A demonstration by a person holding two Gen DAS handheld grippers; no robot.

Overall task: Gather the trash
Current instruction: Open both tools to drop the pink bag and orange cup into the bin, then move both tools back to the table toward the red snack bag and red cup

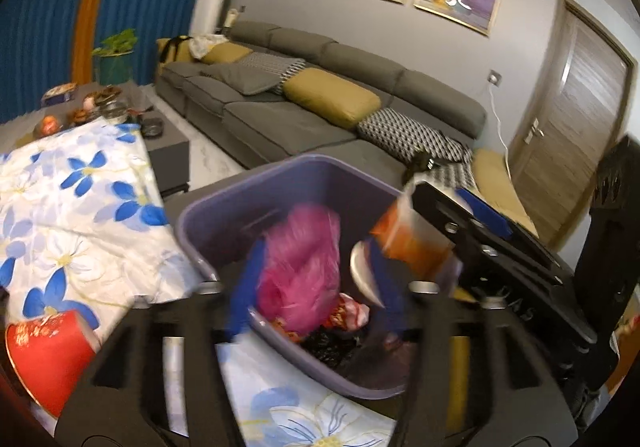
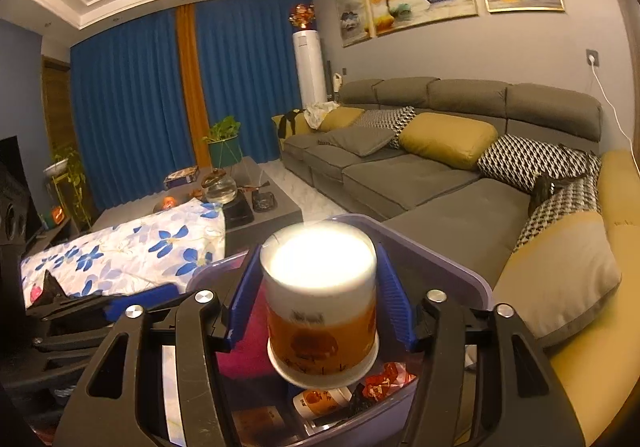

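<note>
A purple bin (image 1: pixel 224 203) stands on the floral cloth, partly full. A pink plastic bag (image 1: pixel 304 263) sits between my left gripper's (image 1: pixel 312 283) blue fingers, over the bin; the picture is blurred, so the grip is unclear. My right gripper (image 2: pixel 320 299) holds an orange and white paper cup (image 2: pixel 320 311) between its blue fingers (image 2: pixel 394 299), right above the bin (image 2: pixel 476 283). The cup (image 1: pixel 408 243) and right gripper also show in the left wrist view. Wrappers (image 2: pixel 384 377) and a small cup (image 2: pixel 320 401) lie inside the bin.
A red paper cup (image 1: pixel 48 351) lies on the floral cloth (image 1: pixel 80 207) at the left. A grey sofa (image 2: pixel 440 175) with cushions stands right of the bin. A dark coffee table (image 2: pixel 276 207) with small items stands behind the cloth.
</note>
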